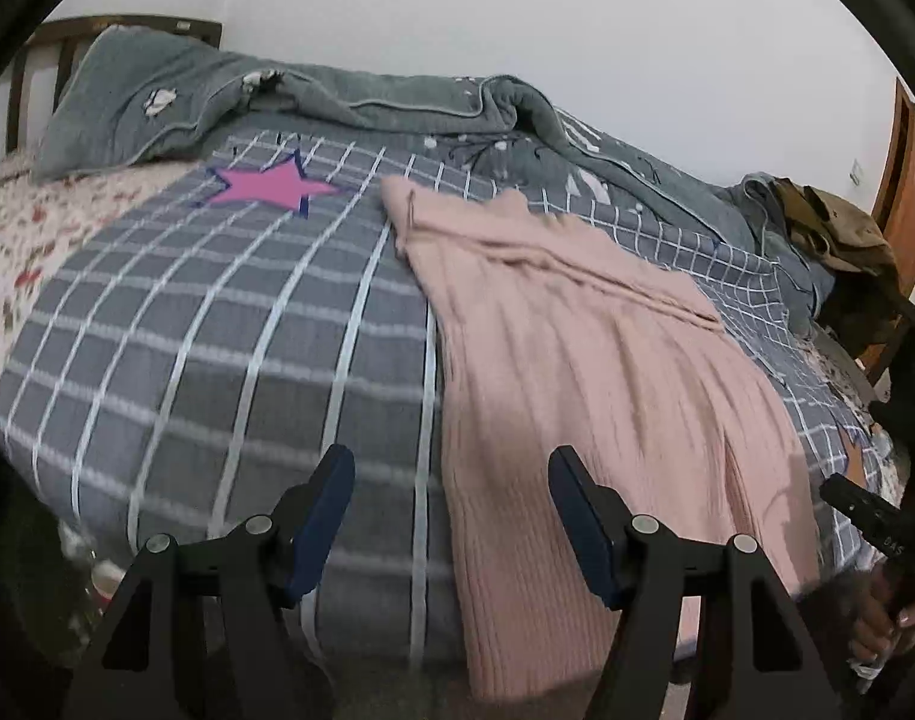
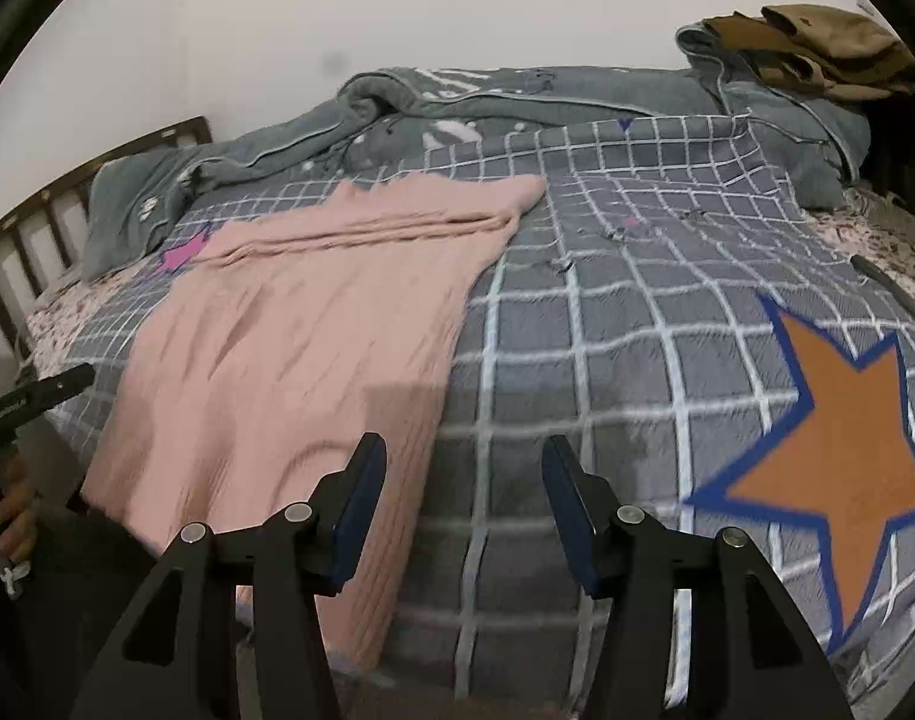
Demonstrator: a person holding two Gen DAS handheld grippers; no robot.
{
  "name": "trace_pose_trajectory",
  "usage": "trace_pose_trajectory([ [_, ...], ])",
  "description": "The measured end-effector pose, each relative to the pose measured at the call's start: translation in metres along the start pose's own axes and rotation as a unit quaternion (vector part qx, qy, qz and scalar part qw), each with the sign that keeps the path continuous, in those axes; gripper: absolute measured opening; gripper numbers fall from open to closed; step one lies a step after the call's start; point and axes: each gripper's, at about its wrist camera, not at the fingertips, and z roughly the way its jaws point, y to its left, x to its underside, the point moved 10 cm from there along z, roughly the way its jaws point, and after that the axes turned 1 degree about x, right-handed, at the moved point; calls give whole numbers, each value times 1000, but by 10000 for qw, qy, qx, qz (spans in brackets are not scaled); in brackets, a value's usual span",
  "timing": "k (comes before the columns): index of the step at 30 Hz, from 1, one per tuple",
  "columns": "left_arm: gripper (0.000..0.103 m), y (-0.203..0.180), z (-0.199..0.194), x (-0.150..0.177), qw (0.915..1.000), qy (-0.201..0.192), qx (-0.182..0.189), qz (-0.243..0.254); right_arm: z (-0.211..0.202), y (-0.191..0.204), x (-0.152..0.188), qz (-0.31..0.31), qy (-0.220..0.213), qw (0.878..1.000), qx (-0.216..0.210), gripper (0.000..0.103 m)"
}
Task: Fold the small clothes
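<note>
A pink ribbed knit garment point(image 1: 583, 372) lies spread on the grey checked bedcover point(image 1: 217, 330), its far end folded over and its near hem hanging over the bed's front edge. It also shows in the right wrist view point(image 2: 289, 354). My left gripper point(image 1: 451, 468) is open and empty, hovering above the garment's near left edge. My right gripper point(image 2: 463, 456) is open and empty, just off the garment's near right edge. The right gripper shows at the far right of the left wrist view point(image 1: 871, 516).
A rumpled grey quilt point(image 1: 349, 96) and pillow point(image 1: 121, 96) lie along the back of the bed. Brown clothes point(image 2: 817, 48) are piled at the far right corner. A pink star point(image 1: 265, 183) and an orange star point(image 2: 835, 474) mark the cover. A wooden headboard point(image 2: 31, 240) stands left.
</note>
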Motion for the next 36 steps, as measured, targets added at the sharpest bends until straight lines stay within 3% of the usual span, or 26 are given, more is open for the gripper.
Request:
trace_pose_trajectory([
  [5,65,-2,4,21,9997,256,-32,12,-7,14,13,-149,-164,9997,-122,53],
  [8,65,-5,7,27,9996,279,10,43,-1,17,18,-120,-34,9999,-119,53],
  [14,62,-22,11,36,9984,361,68,433,6,20,20,-146,35,9999,-52,50],
  [19,50,-27,18,42,9972,465,-30,592,15,20,25,-166,210,9996,47,47],
  [24,26,-25,21,40,9970,444,-220,601,21,24,28,-194,293,9994,37,46],
  [26,18,-23,21,39,9971,428,-255,571,23,27,28,-229,289,9993,20,40],
  [28,9,-21,20,37,9979,393,-203,479,26,31,29,-238,350,9991,-63,24],
  [29,8,-19,19,35,9984,373,-143,399,27,33,29,-245,371,9989,-120,22],
  [30,8,-16,18,34,9987,334,-137,347,27,34,28,-247,370,9989,-163,9],
  [31,7,-11,15,31,9990,272,-169,297,27,36,28,-244,380,9987,-254,5],
  [33,7,2,5,24,9997,82,-215,94,14,26,20,-53,85,9996,-246,5],
  [36,7,17,-2,23,9994,77,33,-322,-1,8,15,438,-101,9979,-459,5],
])
